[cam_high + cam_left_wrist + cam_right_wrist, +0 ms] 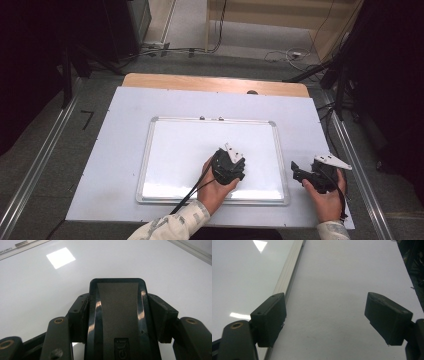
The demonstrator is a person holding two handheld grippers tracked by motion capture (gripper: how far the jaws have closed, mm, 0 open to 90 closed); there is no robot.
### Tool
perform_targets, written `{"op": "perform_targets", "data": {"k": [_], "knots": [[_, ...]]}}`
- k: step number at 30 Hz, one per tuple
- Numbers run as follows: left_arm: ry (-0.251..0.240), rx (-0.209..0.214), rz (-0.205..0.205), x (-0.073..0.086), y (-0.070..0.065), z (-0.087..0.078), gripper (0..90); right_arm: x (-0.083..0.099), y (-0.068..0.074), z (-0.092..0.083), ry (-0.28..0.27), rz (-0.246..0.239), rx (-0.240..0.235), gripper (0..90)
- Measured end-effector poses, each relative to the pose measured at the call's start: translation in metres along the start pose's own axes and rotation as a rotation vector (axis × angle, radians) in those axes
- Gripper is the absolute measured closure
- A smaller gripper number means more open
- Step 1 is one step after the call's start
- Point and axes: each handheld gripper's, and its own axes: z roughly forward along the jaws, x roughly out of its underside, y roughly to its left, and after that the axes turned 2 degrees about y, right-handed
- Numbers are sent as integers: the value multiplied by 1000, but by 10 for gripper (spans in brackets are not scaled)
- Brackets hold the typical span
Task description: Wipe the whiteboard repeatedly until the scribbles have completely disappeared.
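Observation:
A white board [180, 150] with a silver frame lies flat in the middle of the table. My left gripper [234, 164] hovers over the board's lower right part, shut on a black eraser [117, 315] with a grey face. The eraser stands out between the two pads [162, 312] above the blank white board [45, 290]. To the right of the board's frame [289, 272], my right gripper [296, 171] is held open over the white table cover [332, 285]. Nothing sits between its pads [270, 317].
A white sheet [115, 130] covers the table, with a bare wooden strip [210, 82] along the far edge. Two small clips [211, 118] sit on the board's top frame. Metal rails [40, 160] run on the floor at both sides, and cables lie beyond the table.

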Motion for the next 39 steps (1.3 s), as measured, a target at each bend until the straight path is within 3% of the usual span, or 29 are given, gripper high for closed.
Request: {"op": "perform_targets", "data": {"k": [39], "knots": [[9,-39,-27,26,49,-28,411,1,0,0,2,2,4,161]]}}
